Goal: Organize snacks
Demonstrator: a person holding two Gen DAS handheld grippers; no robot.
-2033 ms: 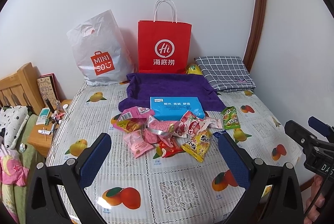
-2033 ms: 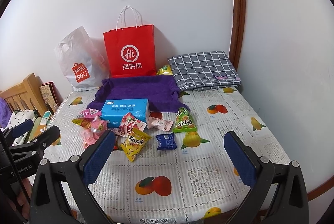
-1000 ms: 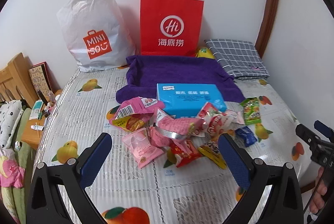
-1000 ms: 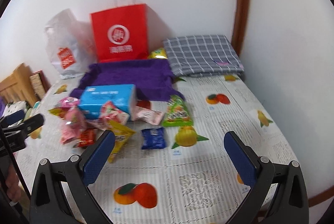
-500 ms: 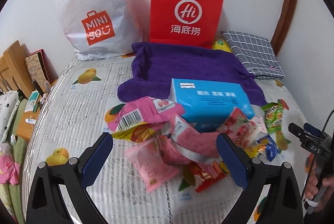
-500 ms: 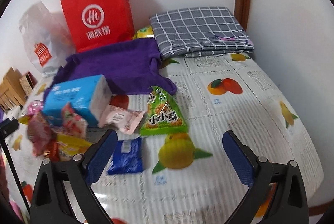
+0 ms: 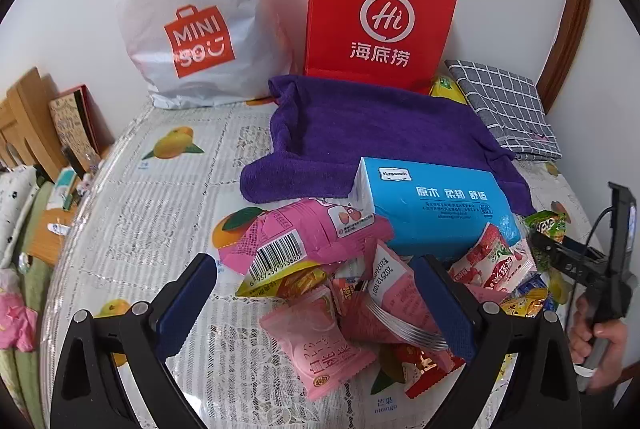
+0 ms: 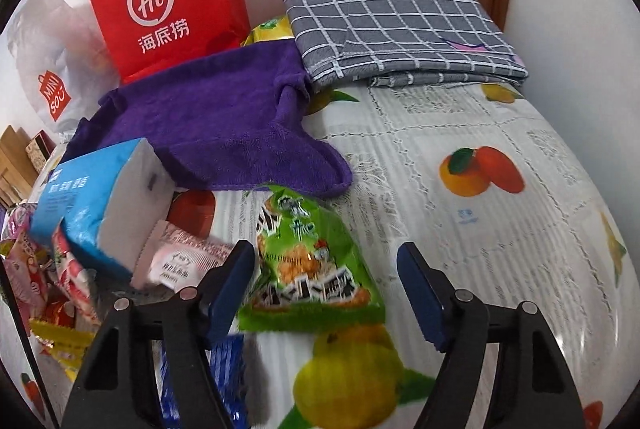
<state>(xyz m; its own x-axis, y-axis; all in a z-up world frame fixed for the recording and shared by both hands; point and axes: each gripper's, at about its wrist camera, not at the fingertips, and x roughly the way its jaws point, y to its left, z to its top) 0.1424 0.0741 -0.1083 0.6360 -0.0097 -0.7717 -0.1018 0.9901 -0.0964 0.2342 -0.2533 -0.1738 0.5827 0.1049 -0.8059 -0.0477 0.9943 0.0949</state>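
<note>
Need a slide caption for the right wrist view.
Right gripper closing around a green snack packet on the fruit-print tablecloth.

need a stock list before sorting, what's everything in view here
green snack packet: 1, green, between right gripper's fingers
pink snack packets: several, pink, piled before blue box
tissue box: 1, blue, on towel edge
towel: 1, purple, mid table
paper bag: 1, red, at wall
plastic bag: 1, white, at wall
checked cloth: 1, grey, far right
left gripper: open, over pile
right gripper: closing, not yet gripping
</note>
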